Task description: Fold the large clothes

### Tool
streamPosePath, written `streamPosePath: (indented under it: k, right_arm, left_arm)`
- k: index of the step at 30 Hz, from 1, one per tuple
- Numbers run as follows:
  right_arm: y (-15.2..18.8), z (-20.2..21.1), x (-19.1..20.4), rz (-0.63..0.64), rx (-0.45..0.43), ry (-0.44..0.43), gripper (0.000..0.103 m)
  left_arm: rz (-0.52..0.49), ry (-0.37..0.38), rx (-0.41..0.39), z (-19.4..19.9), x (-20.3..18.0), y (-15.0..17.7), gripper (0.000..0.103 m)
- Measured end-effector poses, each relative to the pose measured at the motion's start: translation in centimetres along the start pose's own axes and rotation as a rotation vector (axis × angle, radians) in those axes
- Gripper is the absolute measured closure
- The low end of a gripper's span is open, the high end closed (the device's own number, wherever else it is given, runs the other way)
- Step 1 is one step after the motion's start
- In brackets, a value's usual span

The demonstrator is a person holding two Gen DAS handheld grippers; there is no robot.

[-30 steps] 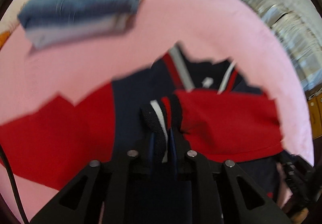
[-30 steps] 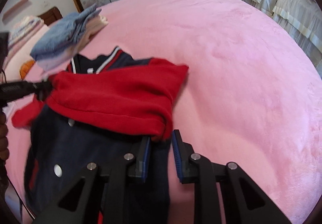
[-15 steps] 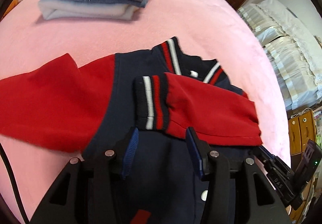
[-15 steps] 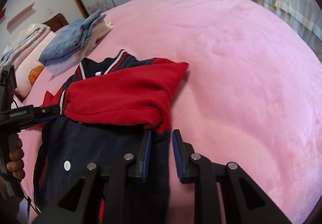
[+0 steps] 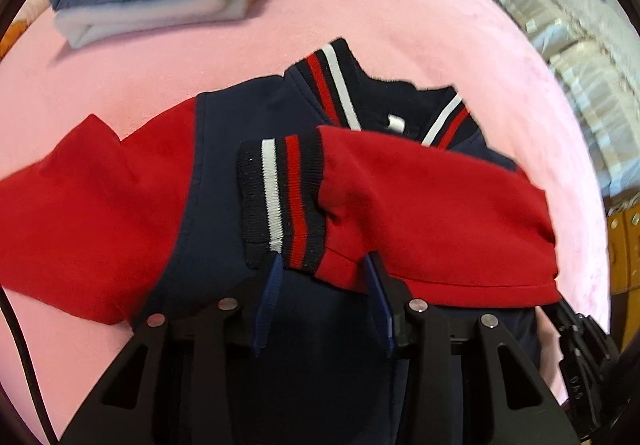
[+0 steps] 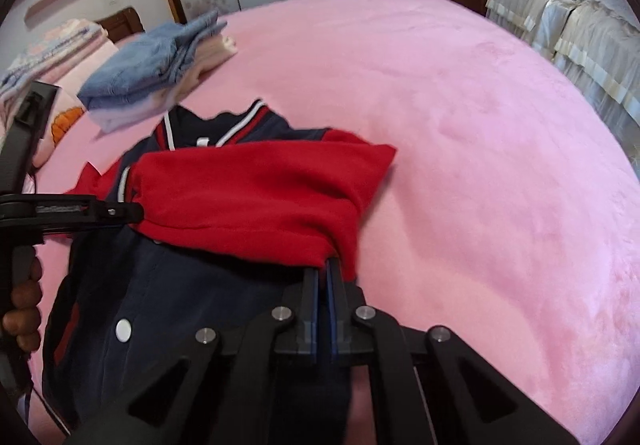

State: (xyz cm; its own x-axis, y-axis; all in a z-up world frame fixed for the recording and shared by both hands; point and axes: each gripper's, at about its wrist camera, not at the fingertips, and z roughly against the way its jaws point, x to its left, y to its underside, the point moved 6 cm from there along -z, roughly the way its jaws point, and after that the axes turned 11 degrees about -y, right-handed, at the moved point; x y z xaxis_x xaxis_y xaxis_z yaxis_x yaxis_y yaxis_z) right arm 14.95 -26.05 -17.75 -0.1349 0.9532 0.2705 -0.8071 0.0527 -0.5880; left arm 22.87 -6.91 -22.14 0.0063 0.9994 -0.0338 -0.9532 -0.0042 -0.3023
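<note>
A navy jacket (image 5: 320, 325) with red sleeves lies face up on the pink bed (image 6: 460, 125). One red sleeve (image 5: 420, 213) is folded across the chest, and its striped cuff (image 5: 280, 201) lies flat. My left gripper (image 5: 324, 261) hovers at the cuff's lower edge. Its jaws are closing with that edge between the tips, and the pads are not pressing. The other sleeve (image 5: 88, 213) stretches out to the left. My right gripper (image 6: 325, 265) is shut on the jacket's (image 6: 180, 285) side edge, its tips tucked under the folded sleeve (image 6: 248, 197).
A folded stack of jeans and pale clothes (image 6: 152, 73) sits at the far left of the bed. Pillows and blankets (image 6: 52, 49) lie behind it. A second bed with a cream cover (image 6: 580, 45) stands to the right. A hand (image 6: 22, 305) holds the left gripper's handle.
The left gripper let go of the striped cuff, which now lies on the jacket's chest, and its jaws opened. The right gripper's jaws closed on the jacket's edge.
</note>
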Motion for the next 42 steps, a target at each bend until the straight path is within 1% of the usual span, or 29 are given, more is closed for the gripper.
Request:
streamPosePath:
  k: [2, 4, 6, 7, 8, 12, 15, 18, 20, 22, 24, 25, 26, 28, 30, 34, 37, 39, 42]
  right_arm:
    - [0.7, -0.4, -0.2, -0.012, 0.018, -0.007, 0.100]
    - [1.3, -0.8, -0.5, -0.020, 0.033, -0.001, 0.100]
    - [1.4, -0.6, -0.8, -0.043, 0.030, -0.010, 0.100]
    - [1.3, -0.3, -0.9, -0.053, 0.024, -0.012, 0.100]
    - [1.2, 0.1, -1.0, -0.063, 0.017, -0.018, 0.100]
    - [0.6, 1.8, -1.4, -0.108, -0.003, -0.087, 0.097]
    - [0.1, 2.7, -1.7, -0.143, -0.016, -0.128, 0.097]
    - [-0.4, 3.1, -1.7, -0.194, -0.030, -0.199, 0.097]
    - [-0.4, 2.8, -1.6, -0.212, -0.029, -0.227, 0.097]
    - [-0.2, 2.3, -1.4, -0.215, -0.023, -0.224, 0.097]
    - [0.1, 1.8, -1.2, -0.219, -0.016, -0.219, 0.087]
    - [0.2, 1.6, -1.2, -0.223, -0.017, -0.218, 0.075]
    - [0.3, 1.5, -1.2, -0.235, -0.025, -0.221, 0.067]
    - [0.4, 1.2, -1.3, -0.270, -0.033, -0.244, 0.065]
    - [0.4, 1.1, -1.4, -0.308, -0.051, -0.263, 0.065]
    - [0.4, 0.5, -1.9, -0.390, -0.076, -0.280, 0.066]
    - [0.7, 0.4, -2.5, -0.479, -0.100, -0.298, 0.066]
    - [1.0, 0.7, -2.8, -0.544, -0.125, -0.308, 0.066]
    - [2.0, 1.7, -3.5, -0.694, -0.192, -0.306, 0.066]
  left_arm:
    - [-0.040, -0.020, 0.010, 0.1, -0.2, 0.2, 0.064]
    - [-0.105, -0.048, 0.004, 0.8, -0.8, 0.4, 0.064]
    - [-0.187, -0.076, -0.022, 2.3, -1.8, 0.5, 0.064]
    - [-0.214, -0.070, -0.033, 2.8, -2.3, 0.5, 0.064]
    - [-0.253, -0.053, -0.045, 3.7, -3.0, 0.4, 0.063]
    - [-0.382, 0.006, -0.111, 6.3, -6.7, -0.4, 0.061]
    - [-0.439, 0.071, -0.124, 6.8, -9.8, -1.6, 0.061]
    - [-0.514, 0.162, -0.132, 6.4, -13.0, -2.9, 0.061]
    - [-0.574, 0.191, -0.120, 5.5, -14.9, -4.0, 0.061]
    - [-0.641, 0.206, -0.096, 4.3, -17.0, -5.0, 0.061]
    - [-0.711, 0.210, -0.079, 3.3, -18.4, -6.0, 0.061]
    - [-0.740, 0.219, -0.067, 2.8, -18.9, -6.2, 0.061]
    - [-0.766, 0.227, -0.058, 2.5, -19.4, -6.5, 0.061]
    - [-0.818, 0.253, -0.038, 1.7, -20.4, -6.8, 0.061]
    - [-0.874, 0.295, -0.020, 1.3, -21.3, -6.6, 0.061]
    - [-0.971, 0.330, 0.023, -0.3, -22.6, -6.0, 0.061]
    - [-1.017, 0.359, 0.057, -0.9, -23.2, -5.6, 0.061]
    - [-1.050, 0.397, 0.072, -1.0, -23.7, -5.6, 0.061]
    - [-1.104, 0.441, 0.097, -0.9, -24.1, -5.8, 0.061]
